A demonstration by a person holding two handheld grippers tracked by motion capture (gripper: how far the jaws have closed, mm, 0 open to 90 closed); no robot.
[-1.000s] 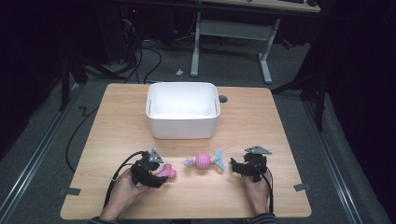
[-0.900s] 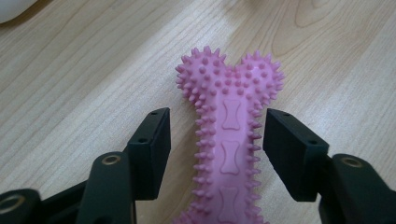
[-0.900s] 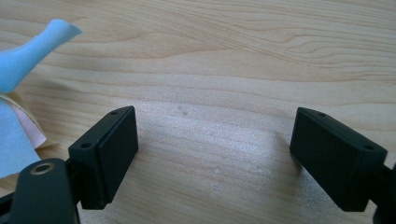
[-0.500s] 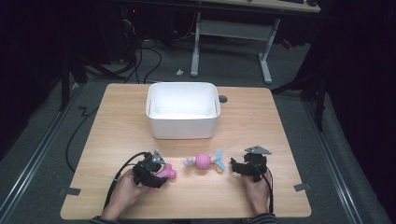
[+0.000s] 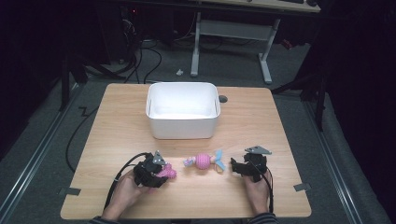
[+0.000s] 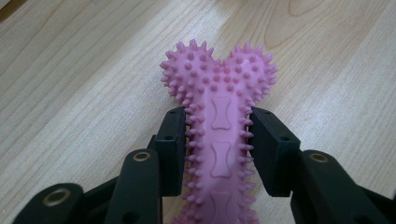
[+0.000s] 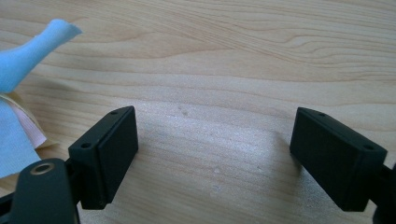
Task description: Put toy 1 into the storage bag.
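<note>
A pink spiky bone-shaped toy (image 6: 218, 88) lies on the wooden table (image 5: 261, 121) at the front left. My left gripper (image 6: 217, 130) is shut on its shaft, one black pad on each side pressing the spikes. From above, the left gripper (image 5: 161, 173) sits in a hand with the pink toy (image 5: 169, 173) sticking out to the right. A crocheted pink ball toy with blue ends (image 5: 203, 160) lies at the front centre. My right gripper (image 5: 235, 166) rests just right of it, apart from it. The right gripper (image 7: 215, 149) is open over bare wood, the toy's blue end (image 7: 23, 60) at the left.
A white rectangular bin (image 5: 183, 119) stands at the middle back of the table. A small round hole (image 5: 223, 99) is in the tabletop by the bin's right corner. Cables trail from both grippers toward the front edge. Dark floor and desk legs lie beyond the table.
</note>
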